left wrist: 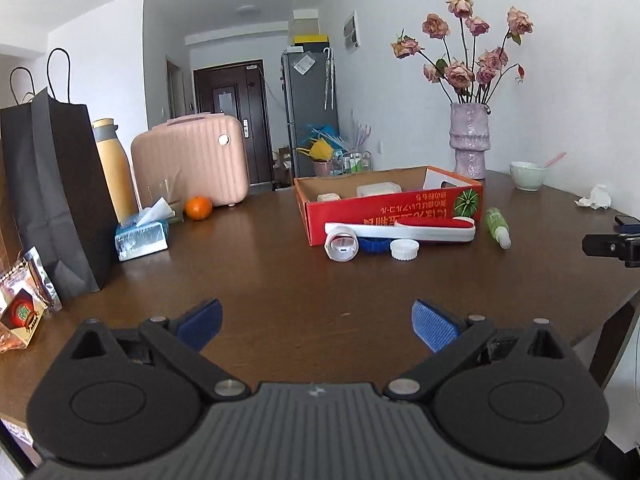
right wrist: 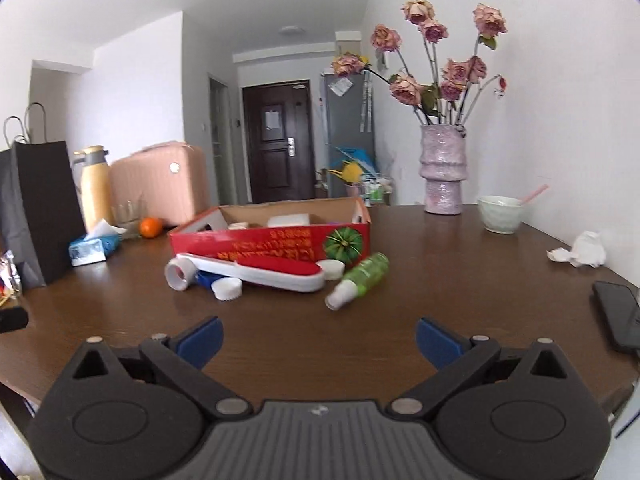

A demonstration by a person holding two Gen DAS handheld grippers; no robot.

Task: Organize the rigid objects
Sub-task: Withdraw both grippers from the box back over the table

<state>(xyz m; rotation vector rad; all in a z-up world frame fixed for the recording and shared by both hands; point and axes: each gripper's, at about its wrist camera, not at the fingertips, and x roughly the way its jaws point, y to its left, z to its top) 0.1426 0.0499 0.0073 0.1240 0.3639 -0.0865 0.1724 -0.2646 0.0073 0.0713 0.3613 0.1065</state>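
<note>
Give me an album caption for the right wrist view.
Open tongs face a green bottle, lint brush and red box.

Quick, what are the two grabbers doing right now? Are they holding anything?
Left hand-held gripper: open wide, holding nothing, above the table.
Right hand-held gripper: open wide, holding nothing.

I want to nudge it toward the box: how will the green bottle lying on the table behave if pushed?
The green bottle lies on its side, so its round body will probably roll rather than slide. It looks like small, stiff plastic, likely light. The tapered white cap end may make it curve.
</note>
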